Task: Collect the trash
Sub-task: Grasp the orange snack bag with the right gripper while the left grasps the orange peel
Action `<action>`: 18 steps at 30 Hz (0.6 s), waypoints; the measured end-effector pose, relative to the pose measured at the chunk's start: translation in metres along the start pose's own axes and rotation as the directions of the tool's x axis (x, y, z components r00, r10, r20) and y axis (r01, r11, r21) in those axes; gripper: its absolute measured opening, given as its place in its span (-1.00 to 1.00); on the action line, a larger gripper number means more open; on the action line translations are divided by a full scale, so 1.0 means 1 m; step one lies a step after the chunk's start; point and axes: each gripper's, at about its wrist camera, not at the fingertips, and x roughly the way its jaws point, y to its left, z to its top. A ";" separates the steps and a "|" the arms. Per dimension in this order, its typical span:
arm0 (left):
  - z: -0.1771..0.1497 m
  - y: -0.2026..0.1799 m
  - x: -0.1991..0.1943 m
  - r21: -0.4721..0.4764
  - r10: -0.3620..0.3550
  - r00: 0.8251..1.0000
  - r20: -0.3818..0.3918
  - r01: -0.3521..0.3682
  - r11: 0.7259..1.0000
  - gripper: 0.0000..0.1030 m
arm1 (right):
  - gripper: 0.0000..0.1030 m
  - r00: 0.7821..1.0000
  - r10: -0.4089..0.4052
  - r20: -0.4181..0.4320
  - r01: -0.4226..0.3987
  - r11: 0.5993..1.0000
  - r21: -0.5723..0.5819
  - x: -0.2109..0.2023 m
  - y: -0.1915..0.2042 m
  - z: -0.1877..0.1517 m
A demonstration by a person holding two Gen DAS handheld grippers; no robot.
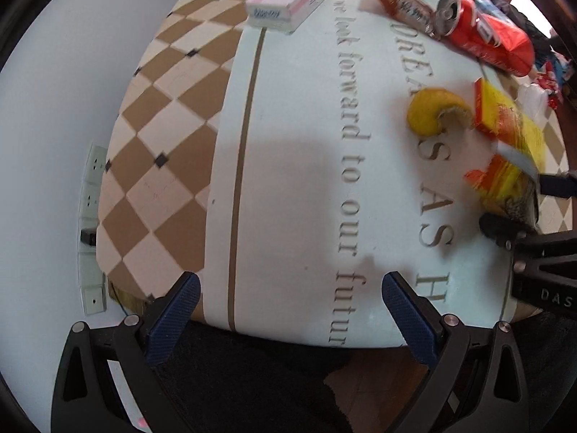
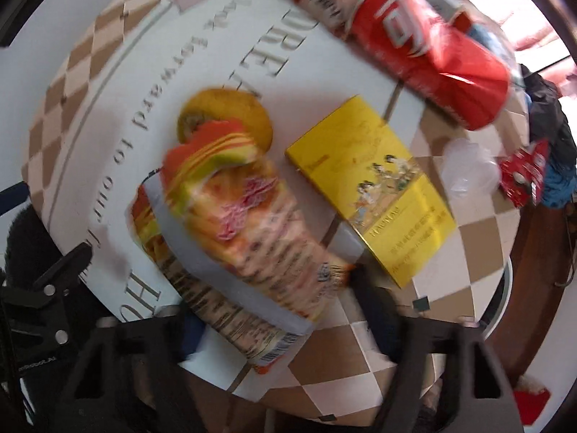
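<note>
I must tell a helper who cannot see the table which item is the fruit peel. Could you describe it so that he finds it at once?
Start at the white printed mat on the checkered table. The red can lies on its side there; nearer to the grippers sits a yellow box. The peel lies beside that box: the only curled, rounded yellow piece, without print.

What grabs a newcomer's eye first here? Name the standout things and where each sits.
The crushed red soda can lies on its side at the far edge of the white lettered mat. Nearer, the right tool is shut on a crinkled orange-and-yellow snack wrapper, with a flat yellow cardboard box beside it. The left tool hangs open over bare mat.
</note>
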 end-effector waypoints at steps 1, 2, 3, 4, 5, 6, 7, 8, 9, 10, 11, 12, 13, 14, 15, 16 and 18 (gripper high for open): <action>0.001 -0.001 -0.003 0.009 0.003 1.000 0.011 -0.003 1.000 0.99 | -0.17 1.000 0.021 0.008 -0.022 0.999 0.029 -0.005 -0.007 -0.005; 0.002 -0.004 -0.005 0.017 0.004 1.000 0.021 -0.004 1.000 0.99 | -0.25 0.999 0.050 0.014 -0.051 0.996 0.072 -0.008 -0.013 -0.012; 0.005 -0.007 -0.008 0.028 0.003 0.999 0.036 -0.004 1.000 0.99 | -0.34 0.998 0.065 0.019 -0.066 0.993 0.100 -0.012 -0.018 -0.019; 0.007 -0.009 -0.012 0.036 0.009 0.999 0.048 -0.011 0.999 0.99 | -0.38 0.997 0.077 0.032 -0.080 0.988 0.130 -0.015 -0.024 -0.026; 0.010 -0.012 -0.016 0.047 0.023 0.997 0.072 -0.026 0.999 0.99 | -0.39 0.995 0.087 0.046 -0.094 0.982 0.164 -0.018 -0.032 -0.035; 0.017 -0.017 -0.018 0.059 0.029 0.995 0.093 -0.035 0.998 0.99 | -0.39 0.991 0.115 0.066 -0.126 0.969 0.212 -0.023 -0.041 -0.045; 0.020 -0.021 -0.022 0.074 0.034 0.993 0.116 -0.043 0.996 0.99 | -0.39 0.985 0.144 0.090 -0.163 0.953 0.256 -0.027 -0.048 -0.056; 0.024 -0.025 -0.027 0.087 0.037 0.991 0.131 -0.049 0.995 0.99 | -0.39 0.980 0.166 0.112 -0.194 0.930 0.311 -0.033 -0.060 -0.067; 0.028 -0.030 -0.030 0.106 0.031 0.989 0.147 -0.047 0.993 0.99 | -0.39 0.976 0.173 0.128 -0.208 0.915 0.345 -0.039 -0.073 -0.071; 0.033 -0.034 -0.033 0.120 0.018 0.987 0.159 -0.038 0.992 0.99 | -0.39 0.972 0.176 0.155 -0.224 0.897 0.382 -0.046 -0.085 -0.078; 0.036 -0.038 -0.035 0.132 0.008 0.986 0.166 -0.030 0.991 0.99 | -0.39 0.970 0.175 0.170 -0.230 0.885 0.405 -0.054 -0.095 -0.081; 0.040 -0.042 -0.037 0.149 -0.006 0.984 0.176 -0.020 0.989 0.99 | -0.39 0.970 0.165 0.179 -0.228 0.873 0.431 -0.059 -0.108 -0.087; 0.045 -0.046 -0.039 0.169 -0.014 0.982 0.187 -0.019 0.985 0.99 | -0.39 0.971 0.155 0.182 -0.223 0.865 0.449 -0.062 -0.116 -0.088; 0.049 -0.051 -0.040 0.189 -0.007 0.980 0.200 -0.032 0.981 0.99 | -0.39 0.973 0.145 0.180 -0.214 0.859 0.466 -0.062 -0.121 -0.089; 0.052 -0.059 -0.040 0.214 0.013 0.976 0.217 -0.061 0.975 0.99 | -0.39 0.975 0.135 0.176 -0.205 0.853 0.480 -0.062 -0.130 -0.089; 0.056 -0.067 -0.039 0.252 0.032 0.972 0.232 -0.092 0.963 0.99 | -0.39 0.977 0.125 0.170 -0.194 0.853 0.485 -0.060 -0.136 -0.085; 0.062 -0.080 -0.036 0.323 0.046 0.968 0.247 -0.127 0.938 0.97 | -0.40 0.983 0.101 0.153 -0.164 0.858 0.486 -0.057 -0.144 -0.084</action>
